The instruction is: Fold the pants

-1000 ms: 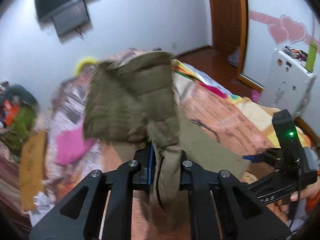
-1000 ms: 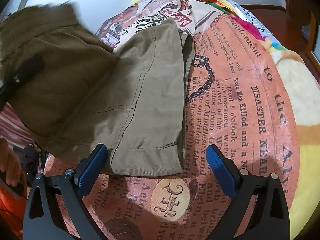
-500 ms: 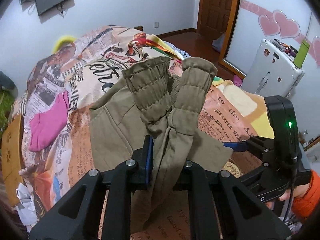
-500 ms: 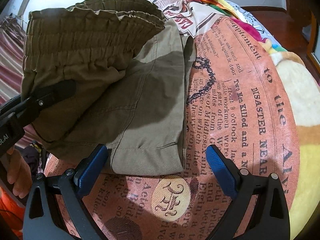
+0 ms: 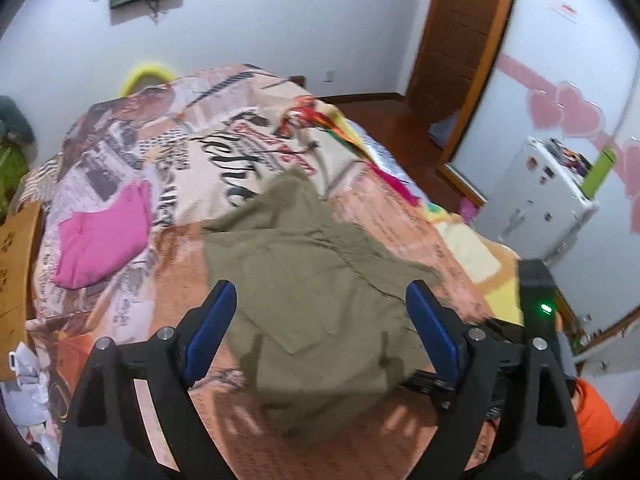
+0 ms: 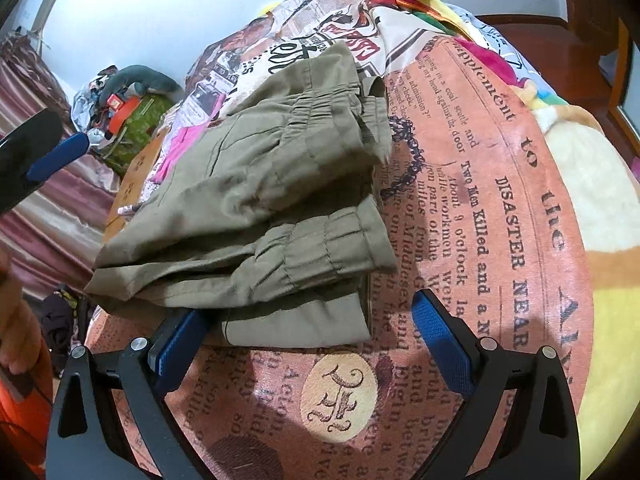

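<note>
The olive-green pants [image 5: 316,280] lie folded in a stack on the newspaper-print bedspread [image 5: 208,148]. In the right wrist view the pants [image 6: 256,208] show their elastic waistband on top and a hem at the near edge. My left gripper [image 5: 320,332] is open and empty, hovering over the near part of the stack. My right gripper [image 6: 308,344] is open and empty, low at the stack's near edge, its left pad [image 6: 176,344] close to the cloth. The left gripper's blue pad [image 6: 60,156] shows at the far left of the right wrist view.
A pink garment [image 5: 104,236] lies on the bed's left side. A white cabinet [image 5: 536,204] stands right of the bed, a wooden door [image 5: 456,32] behind. Clutter and a green bag [image 6: 128,120] sit beyond the bed's far left edge.
My left gripper opened and let go of the waistband; the pants dropped onto the stack as a fold. The right gripper stayed open and in place.
</note>
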`<state>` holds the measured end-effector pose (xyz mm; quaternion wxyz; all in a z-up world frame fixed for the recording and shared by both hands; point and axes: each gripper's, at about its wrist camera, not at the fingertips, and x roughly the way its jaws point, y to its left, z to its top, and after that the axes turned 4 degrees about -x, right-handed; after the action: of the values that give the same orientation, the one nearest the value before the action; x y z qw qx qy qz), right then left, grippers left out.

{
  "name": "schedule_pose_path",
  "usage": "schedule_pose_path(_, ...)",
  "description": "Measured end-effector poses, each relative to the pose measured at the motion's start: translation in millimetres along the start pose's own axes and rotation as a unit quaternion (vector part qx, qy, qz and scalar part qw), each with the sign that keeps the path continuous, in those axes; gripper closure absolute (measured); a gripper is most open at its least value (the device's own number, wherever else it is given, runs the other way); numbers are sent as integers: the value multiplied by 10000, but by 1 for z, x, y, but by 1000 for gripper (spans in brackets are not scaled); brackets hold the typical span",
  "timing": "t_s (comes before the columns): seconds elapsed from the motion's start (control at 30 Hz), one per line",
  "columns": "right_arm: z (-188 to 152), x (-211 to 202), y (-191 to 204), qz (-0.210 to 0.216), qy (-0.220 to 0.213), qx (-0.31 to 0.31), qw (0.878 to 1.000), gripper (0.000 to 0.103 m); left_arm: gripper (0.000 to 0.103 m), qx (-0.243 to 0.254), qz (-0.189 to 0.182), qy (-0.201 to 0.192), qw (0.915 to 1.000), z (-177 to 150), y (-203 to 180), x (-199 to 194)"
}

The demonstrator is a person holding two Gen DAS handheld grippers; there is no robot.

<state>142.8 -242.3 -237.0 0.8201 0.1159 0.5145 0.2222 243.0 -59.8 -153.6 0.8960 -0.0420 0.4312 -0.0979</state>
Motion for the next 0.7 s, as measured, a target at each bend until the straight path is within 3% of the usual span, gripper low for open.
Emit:
schedule_pose_path(0.23,1,-1,0,-35,-8,2,10000,6,8,-215,680,20,9975,31,48,33)
schedule_pose_path(0.57,5,-11,1,-260,-110,-163,9995,5,8,-226,1005,975,9899,55,92,125)
schedule_pose_path(0.7,6,-13,-1,-288,-104,-139,9994,5,8,-208,1181,1674,9786,37,99,177)
